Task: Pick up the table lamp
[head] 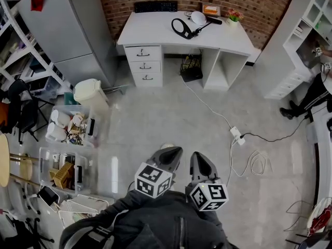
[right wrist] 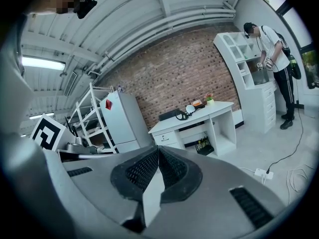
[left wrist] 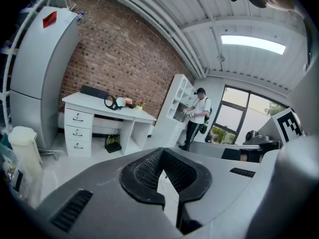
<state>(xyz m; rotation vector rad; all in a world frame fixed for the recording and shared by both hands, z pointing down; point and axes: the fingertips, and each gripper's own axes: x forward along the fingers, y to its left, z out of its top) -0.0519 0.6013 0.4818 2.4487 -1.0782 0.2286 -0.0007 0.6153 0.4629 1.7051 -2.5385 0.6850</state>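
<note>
The table lamp (head: 190, 25), with a black ring and a round white head, rests on the white desk (head: 155, 32) against the brick wall, far ahead of me. It shows small in the left gripper view (left wrist: 115, 102) and in the right gripper view (right wrist: 187, 111). My left gripper (head: 173, 151) and right gripper (head: 199, 157) are side by side low over the floor, well short of the desk. Both are shut with nothing between their jaws. In their own views, the left gripper (left wrist: 162, 153) and right gripper (right wrist: 158, 151) point toward the desk.
A power strip (head: 237, 135) and loose cables (head: 257, 162) lie on the floor ahead to the right. Plastic bins (head: 72, 126) and a bucket (head: 88, 92) crowd the left, beside a fridge (head: 67, 25). A person (head: 316, 92) stands at the white shelving (head: 306, 35) on the right.
</note>
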